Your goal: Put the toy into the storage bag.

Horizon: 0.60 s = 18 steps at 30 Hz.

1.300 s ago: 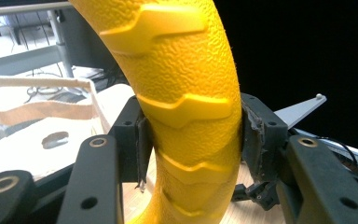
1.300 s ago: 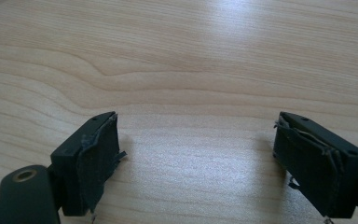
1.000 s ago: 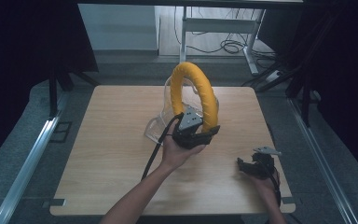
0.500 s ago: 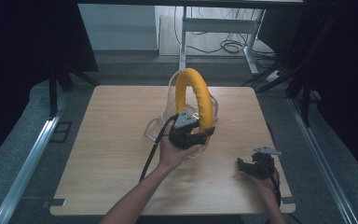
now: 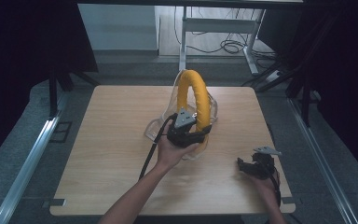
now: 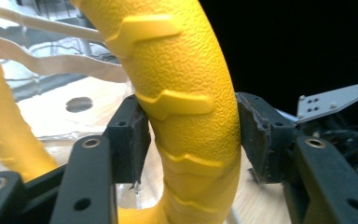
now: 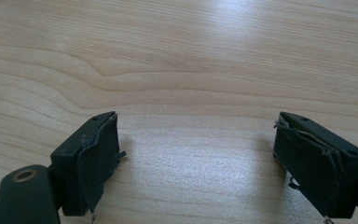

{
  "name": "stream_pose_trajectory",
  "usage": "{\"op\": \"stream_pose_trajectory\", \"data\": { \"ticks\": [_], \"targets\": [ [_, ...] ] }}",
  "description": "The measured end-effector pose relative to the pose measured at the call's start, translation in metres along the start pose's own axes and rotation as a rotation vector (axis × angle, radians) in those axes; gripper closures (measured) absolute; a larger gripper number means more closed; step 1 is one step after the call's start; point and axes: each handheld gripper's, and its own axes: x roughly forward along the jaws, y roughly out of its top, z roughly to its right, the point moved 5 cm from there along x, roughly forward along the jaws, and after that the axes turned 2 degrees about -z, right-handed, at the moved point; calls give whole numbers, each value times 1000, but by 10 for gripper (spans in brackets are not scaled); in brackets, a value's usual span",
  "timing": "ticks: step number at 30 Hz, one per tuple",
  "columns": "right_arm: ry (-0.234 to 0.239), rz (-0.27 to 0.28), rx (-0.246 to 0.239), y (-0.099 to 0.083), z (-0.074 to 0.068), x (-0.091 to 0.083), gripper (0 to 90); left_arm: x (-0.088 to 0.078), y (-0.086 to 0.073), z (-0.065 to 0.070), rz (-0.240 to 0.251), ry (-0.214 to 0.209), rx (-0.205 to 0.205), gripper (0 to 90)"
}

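- The yellow ring (image 5: 193, 100) stands upright near the surface's (image 5: 98, 163) middle, half inside clear plastic packaging (image 5: 165, 114).
- Left claw (image 5: 186, 133) straddles the ring's lower arc; its jaws have just been opening, the pads beside it.
- Right claw (image 5: 256, 165), spread and empty, sits well apart by the near right corner.

A pale wooden surface (image 5: 98, 149) stands on grey floor (image 5: 23, 140). Behind it, black cables (image 5: 228, 46) lie coiled beneath a white metal desk frame (image 5: 214, 23), with dark curtains (image 5: 23, 46) hanging at both sides.
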Motion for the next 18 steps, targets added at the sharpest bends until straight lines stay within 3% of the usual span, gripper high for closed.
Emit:
{"op": "stream_pose_trajectory", "data": {
  "ticks": [9,18],
  "targets": [
    [0,0,-1,0,0,0,142,-11,3,0,19,-5,5,345],
    [0,0,0,0,0,0,142,-39,-5,-6,59,15,8,335]
  ]
}}
